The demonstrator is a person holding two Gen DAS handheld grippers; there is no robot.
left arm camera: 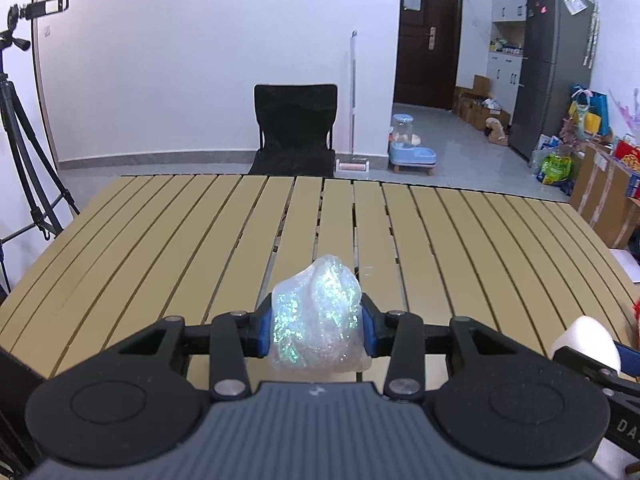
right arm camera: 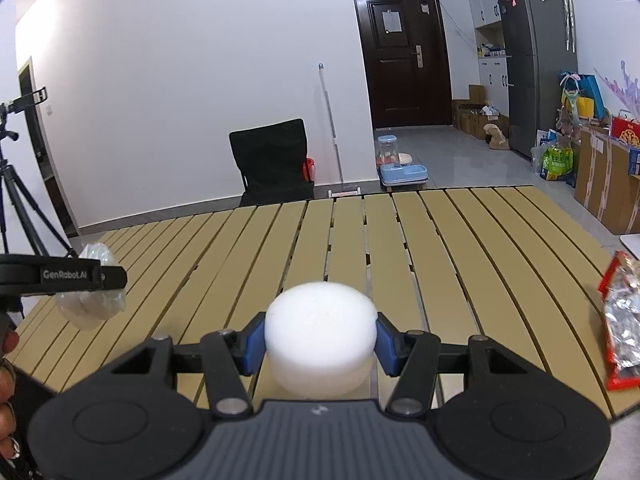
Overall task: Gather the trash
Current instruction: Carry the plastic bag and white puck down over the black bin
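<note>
Trash is riding in both grippers: I'm clamping the left gripper [left arm camera: 316,326] on a crumpled iridescent plastic wad [left arm camera: 318,316] and the right gripper [right arm camera: 320,342] on a white foam puck [right arm camera: 321,338], while a red foil wrapper [right arm camera: 622,320] is lying on the slatted tan table [right arm camera: 460,240] at three o'clock, nearer my right.

walls [left arm camera: 200,60] white | floor [left arm camera: 460,136] grey, perhaps tiled | door [right arm camera: 404,52] dark | chair [left arm camera: 296,128] black | slatted table [left arm camera: 440,240]
</note>
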